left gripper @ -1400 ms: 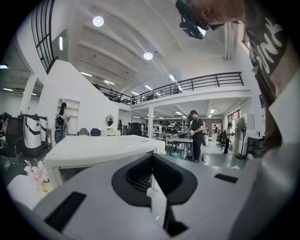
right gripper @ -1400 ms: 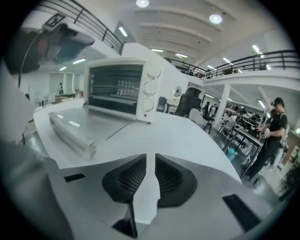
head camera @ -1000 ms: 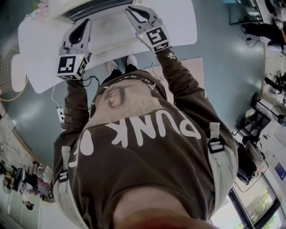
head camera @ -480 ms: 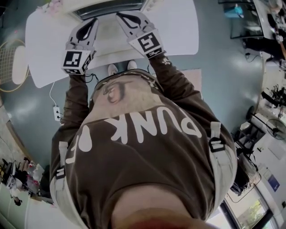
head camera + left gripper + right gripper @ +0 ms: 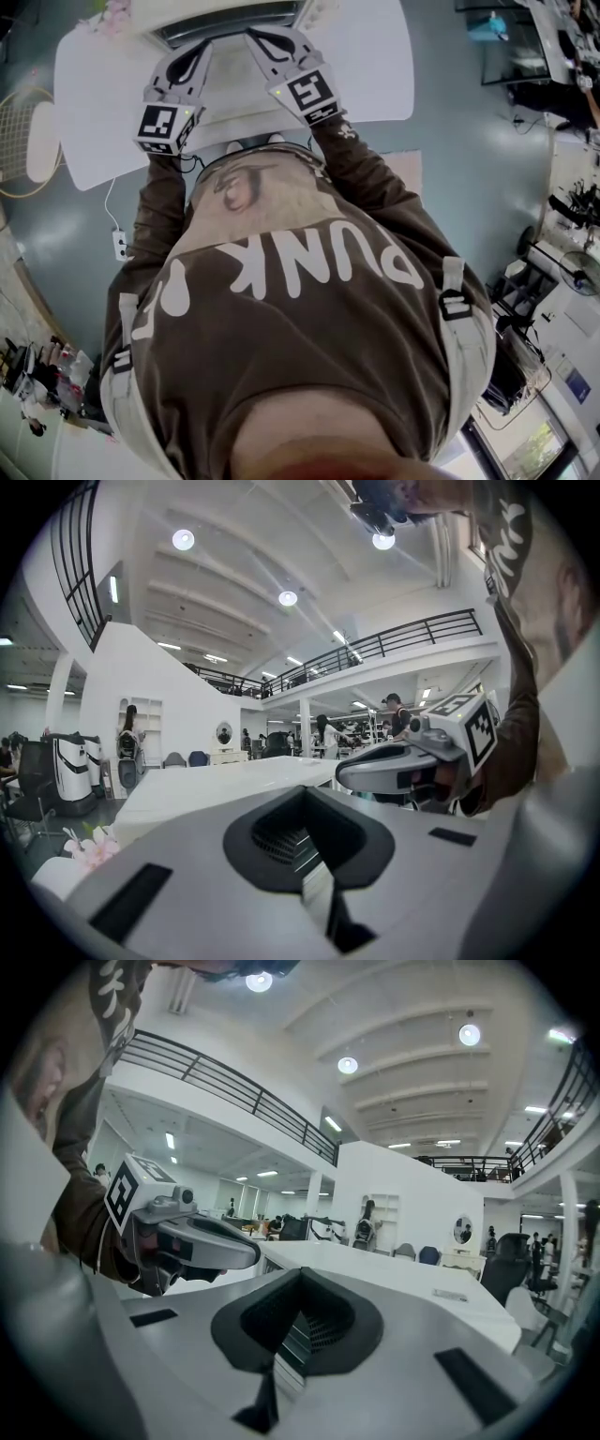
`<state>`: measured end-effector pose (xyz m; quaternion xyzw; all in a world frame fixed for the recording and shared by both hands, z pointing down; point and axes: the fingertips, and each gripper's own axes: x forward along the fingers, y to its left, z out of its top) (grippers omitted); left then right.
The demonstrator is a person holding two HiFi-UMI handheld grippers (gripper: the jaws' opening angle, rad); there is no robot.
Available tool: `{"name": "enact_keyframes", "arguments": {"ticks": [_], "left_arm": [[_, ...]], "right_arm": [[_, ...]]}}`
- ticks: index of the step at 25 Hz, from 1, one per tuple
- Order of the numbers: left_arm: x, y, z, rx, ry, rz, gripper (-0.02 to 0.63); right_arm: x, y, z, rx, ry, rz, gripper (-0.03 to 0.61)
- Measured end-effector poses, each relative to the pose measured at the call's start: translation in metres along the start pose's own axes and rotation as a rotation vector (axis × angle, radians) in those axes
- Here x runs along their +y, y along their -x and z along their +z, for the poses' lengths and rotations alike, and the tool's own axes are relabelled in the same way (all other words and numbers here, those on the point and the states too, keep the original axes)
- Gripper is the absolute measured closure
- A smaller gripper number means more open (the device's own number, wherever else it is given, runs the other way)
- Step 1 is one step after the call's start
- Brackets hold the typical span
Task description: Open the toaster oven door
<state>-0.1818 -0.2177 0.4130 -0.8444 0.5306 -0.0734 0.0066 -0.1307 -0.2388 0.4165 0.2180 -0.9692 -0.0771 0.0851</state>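
The toaster oven (image 5: 225,13) is a pale box with a dark front strip at the far edge of the white table (image 5: 375,56). Both grippers hang over the table just short of it. My left gripper (image 5: 194,54) points at the oven's front and is shut on nothing. My right gripper (image 5: 264,39) is beside it, also shut and holding nothing. In the left gripper view my left gripper (image 5: 305,789) has its jaws closed, with the right gripper (image 5: 403,764) to the side. In the right gripper view the right gripper (image 5: 302,1271) is closed and the left gripper (image 5: 202,1238) shows alongside.
Pink flowers (image 5: 114,13) lie at the table's far left corner. A round wire object (image 5: 26,141) stands off the table's left end. A power strip (image 5: 120,246) lies on the floor. Desks and equipment (image 5: 562,234) fill the right side.
Both grippers have moved closer together and nearer the oven's front. They stayed shut throughout.
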Motion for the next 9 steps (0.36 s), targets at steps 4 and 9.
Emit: {"name": "enact_keyframes", "arguments": {"ticks": [4,9], "left_arm": [[0.0006,-0.0028,0.0031,-0.004,-0.007,-0.003,0.611],[0.003,0.0004,0.0034,-0.008,-0.011,-0.002,0.611]], "right_arm": [[-0.0023,-0.0004,0.0005,0.004,0.003,-0.001,0.571],[0.0009,-0.0031,-0.0015,0.009,-0.006,-0.001,0.571]]}}
